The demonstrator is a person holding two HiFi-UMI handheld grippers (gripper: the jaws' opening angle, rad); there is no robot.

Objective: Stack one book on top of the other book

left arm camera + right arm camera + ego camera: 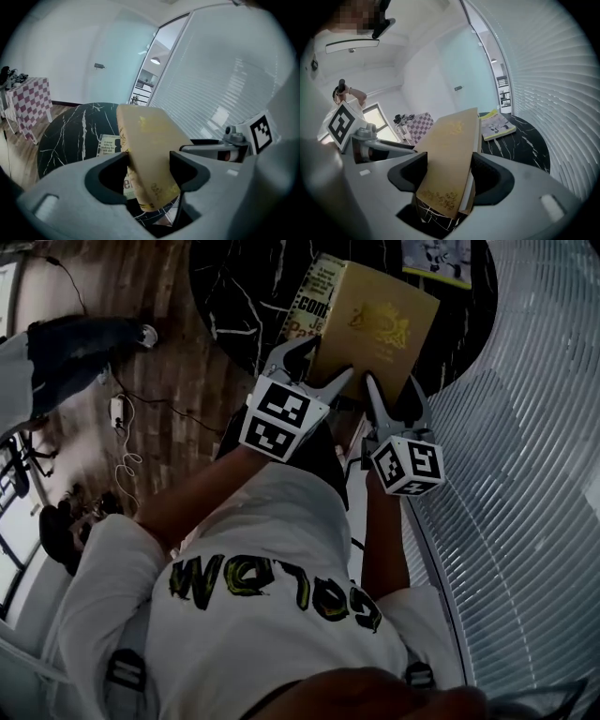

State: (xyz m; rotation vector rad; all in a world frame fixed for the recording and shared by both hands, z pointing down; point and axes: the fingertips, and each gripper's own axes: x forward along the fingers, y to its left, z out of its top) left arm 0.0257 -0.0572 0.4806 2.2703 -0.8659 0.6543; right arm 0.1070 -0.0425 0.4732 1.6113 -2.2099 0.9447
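Nearest, the left gripper and the right gripper stood side by side, each clamped on the near edge of the gold book. In the left gripper view the fingers pressed both faces of the gold book, which rose tilted out of the gap and ran on past the fingertips. In the right gripper view the fingers held it the same way, its cover up and its page edge toward the right finger.

Just beyond the left gripper's fingertips lay the printed book flat on the black table, partly under the gold book. Whether the two books touched could not be told. Through the gap by the left finger that book showed on the table.

Farther past the right gripper's fingertips a magazine lay on the table, well apart from both books. Beyond it stood a checked table, and blinds curved along the right.
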